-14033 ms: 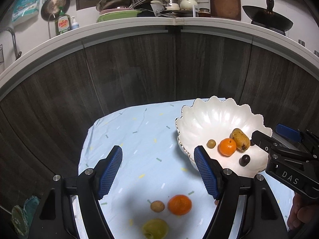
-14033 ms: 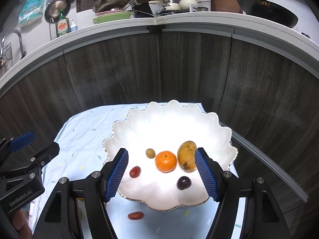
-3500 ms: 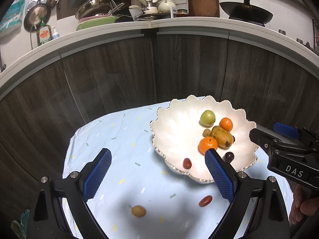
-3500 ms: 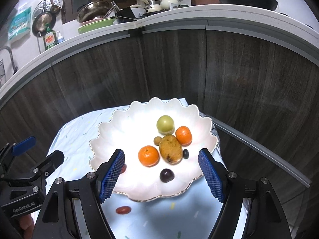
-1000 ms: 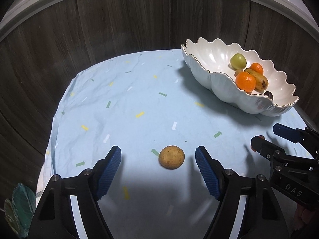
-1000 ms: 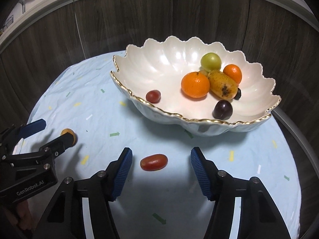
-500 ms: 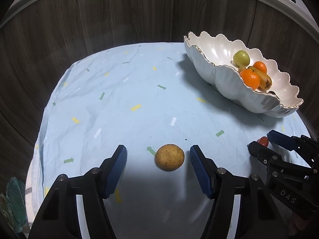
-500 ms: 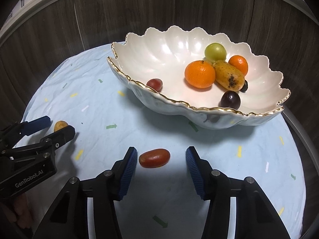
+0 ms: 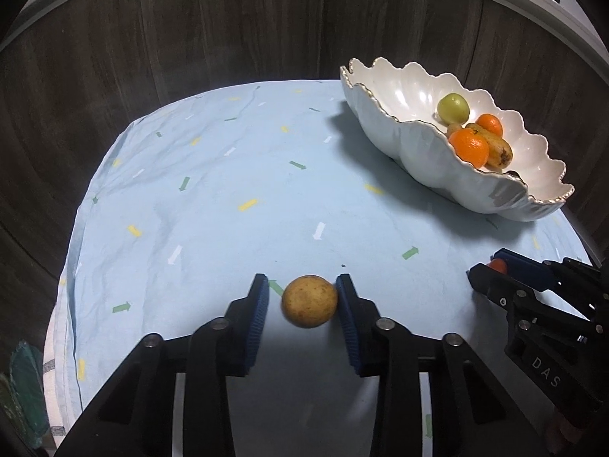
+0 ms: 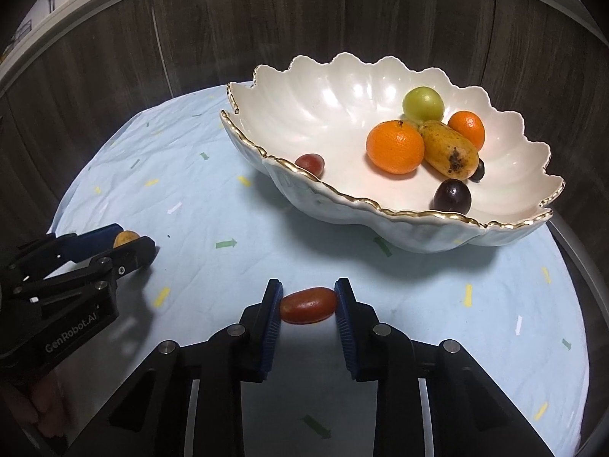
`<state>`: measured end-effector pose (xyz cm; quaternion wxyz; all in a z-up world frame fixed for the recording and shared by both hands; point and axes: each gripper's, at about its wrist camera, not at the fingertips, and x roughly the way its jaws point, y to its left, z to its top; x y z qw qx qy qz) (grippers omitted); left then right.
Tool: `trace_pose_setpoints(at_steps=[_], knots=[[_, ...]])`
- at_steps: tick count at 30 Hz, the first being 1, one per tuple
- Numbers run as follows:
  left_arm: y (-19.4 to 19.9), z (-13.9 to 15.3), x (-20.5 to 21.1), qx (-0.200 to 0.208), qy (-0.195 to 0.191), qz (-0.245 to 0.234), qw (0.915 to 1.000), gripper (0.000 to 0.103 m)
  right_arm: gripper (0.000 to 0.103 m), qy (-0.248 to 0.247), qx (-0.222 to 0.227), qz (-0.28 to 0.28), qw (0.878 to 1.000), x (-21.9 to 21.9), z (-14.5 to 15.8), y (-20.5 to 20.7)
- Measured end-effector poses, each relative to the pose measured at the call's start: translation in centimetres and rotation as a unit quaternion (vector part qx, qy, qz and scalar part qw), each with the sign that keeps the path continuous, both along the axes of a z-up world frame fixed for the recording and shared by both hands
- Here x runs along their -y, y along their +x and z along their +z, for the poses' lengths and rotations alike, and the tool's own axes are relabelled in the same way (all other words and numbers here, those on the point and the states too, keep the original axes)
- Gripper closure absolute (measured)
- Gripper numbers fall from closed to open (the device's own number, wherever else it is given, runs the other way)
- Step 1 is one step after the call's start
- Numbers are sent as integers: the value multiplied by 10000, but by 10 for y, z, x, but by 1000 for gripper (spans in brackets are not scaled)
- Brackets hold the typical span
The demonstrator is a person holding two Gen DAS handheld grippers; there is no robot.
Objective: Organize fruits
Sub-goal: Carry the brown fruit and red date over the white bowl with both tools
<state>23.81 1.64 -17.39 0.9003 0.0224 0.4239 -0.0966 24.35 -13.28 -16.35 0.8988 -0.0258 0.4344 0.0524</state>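
Writing first: "GenRobot.AI" is printed in white on the black body of the left gripper (image 10: 131, 243) as seen from the right wrist camera, and "DAS" can be read on the black body of the right gripper (image 9: 491, 272) in the left wrist view. No other text is legible.

A small round brown fruit with a speckled, dull skin (image 9: 309, 301) sits on the pale blue tablecloth scattered with little green, yellow and white arrow marks (image 9: 213, 198). It's bracketed by the left gripper's blue ribbed pads (image 9: 260, 308), whose jaws have just been closing: the right-side pad looks to be touching the fruit, while a thin sliver of cloth is still visible on the other side, so a full pinch can't be confirmed.

Over on the right, a small glossy red oval fruit, tomato-like (image 10: 308, 305), lies lengthwise between that gripper's blue pads (image 10: 344, 304); those jaws have also just been narrowing, and both ends of the fruit are met by the pads.

Behind it stands the white scalloped shell-shaped bowl with a gold rim (image 10: 342, 198). Inside are a green round fruit (image 10: 423, 104), two oranges, a larger one (image 10: 395, 146) and a smaller one (image 10: 467, 127), a yellow-brown spotted oblong fruit (image 10: 451, 150), a dark purple round fruit (image 10: 453, 196) and a red one near the front rim (image 10: 310, 163).
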Motion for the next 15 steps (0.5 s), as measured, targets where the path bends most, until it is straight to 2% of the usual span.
trace_pose_setpoints(at_steps=[2,15], knots=[[-1,1,2,-3,-3,-17,10000,74,74,-13,-39,-16,10000,0,1,-1],[-15,25,5,162,-16,49,9999,75,74,77,144,-19,9999,3,23,-8]])
